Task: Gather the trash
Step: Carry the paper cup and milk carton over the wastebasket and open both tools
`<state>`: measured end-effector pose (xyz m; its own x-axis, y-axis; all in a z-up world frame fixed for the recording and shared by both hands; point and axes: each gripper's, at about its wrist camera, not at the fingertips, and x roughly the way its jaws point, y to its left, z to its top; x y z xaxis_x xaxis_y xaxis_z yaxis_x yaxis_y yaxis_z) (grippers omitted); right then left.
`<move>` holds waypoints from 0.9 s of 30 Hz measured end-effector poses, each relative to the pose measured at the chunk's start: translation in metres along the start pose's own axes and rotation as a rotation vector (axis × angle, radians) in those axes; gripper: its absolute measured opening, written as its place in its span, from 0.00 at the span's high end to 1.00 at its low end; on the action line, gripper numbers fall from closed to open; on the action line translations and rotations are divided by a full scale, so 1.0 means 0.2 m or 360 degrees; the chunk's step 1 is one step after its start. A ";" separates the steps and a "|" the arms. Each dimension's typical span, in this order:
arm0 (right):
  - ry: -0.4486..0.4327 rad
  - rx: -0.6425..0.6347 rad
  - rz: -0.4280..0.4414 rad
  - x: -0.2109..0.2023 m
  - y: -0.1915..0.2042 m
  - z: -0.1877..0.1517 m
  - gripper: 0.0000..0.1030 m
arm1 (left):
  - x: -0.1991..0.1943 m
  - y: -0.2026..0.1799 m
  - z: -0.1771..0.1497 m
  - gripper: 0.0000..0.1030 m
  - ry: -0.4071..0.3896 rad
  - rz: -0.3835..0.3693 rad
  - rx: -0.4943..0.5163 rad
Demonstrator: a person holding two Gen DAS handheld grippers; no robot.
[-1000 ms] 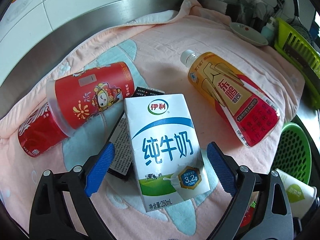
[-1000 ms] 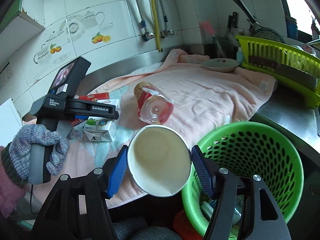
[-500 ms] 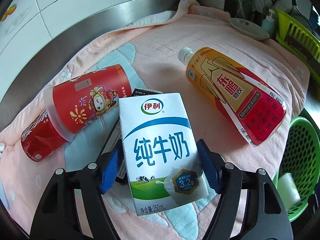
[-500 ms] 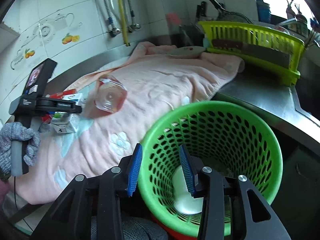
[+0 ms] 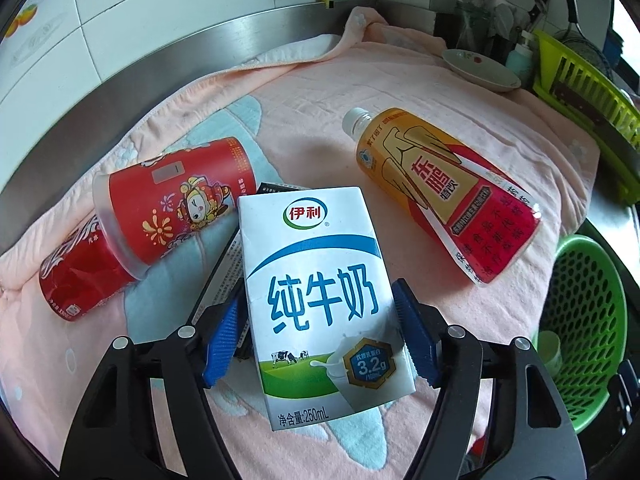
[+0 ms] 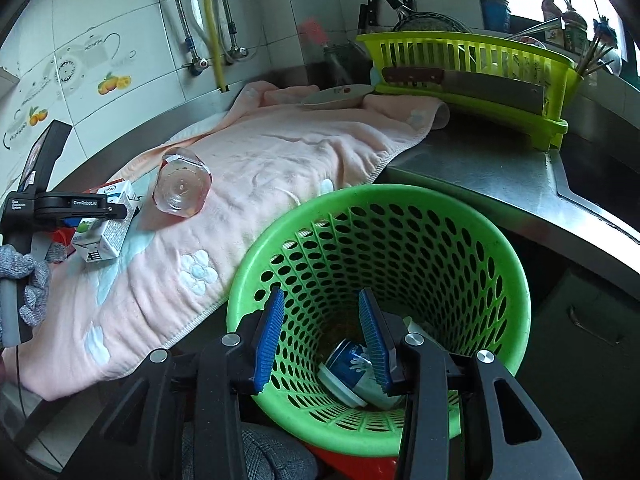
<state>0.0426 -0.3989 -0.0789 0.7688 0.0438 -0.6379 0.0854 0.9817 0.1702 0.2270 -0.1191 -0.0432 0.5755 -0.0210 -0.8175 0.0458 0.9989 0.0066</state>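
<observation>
— Left gripper clamped on the white-and-blue cardboard milk carton, blue pads pressed to both side walls, low on the box. Probably gripped there to keep the carton from twisting on the way to the bin.

— Right gripper over the mouth of the perforated green plastic waste basket; jaws narrowly apart, holding nothing. Blue-and-white paper cup lying at the bottom.

— Still to gather on the pink towel covering the surface: red printed paper cup, red soda can touching it, and orange-and-red drink bottle well to the right.

— Black flat packet tucked under the carton's left edge; could drag along.

— Basket just past the towel's hanging edge, below the surface rim. Bottle lying between carton and basket, so best carried over it.
</observation>
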 end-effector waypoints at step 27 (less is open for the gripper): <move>-0.0155 -0.0034 -0.0129 -0.26 -0.10 -0.04 0.12 | -0.25 -0.79 -0.24 0.32 0.0021 -0.0774 0.0388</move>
<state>-0.0032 -0.4201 -0.0549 0.8181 -0.0528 -0.5726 0.1367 0.9851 0.1045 0.1524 -0.2736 -0.0318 0.4305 -0.4765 -0.7665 0.4932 0.8355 -0.2424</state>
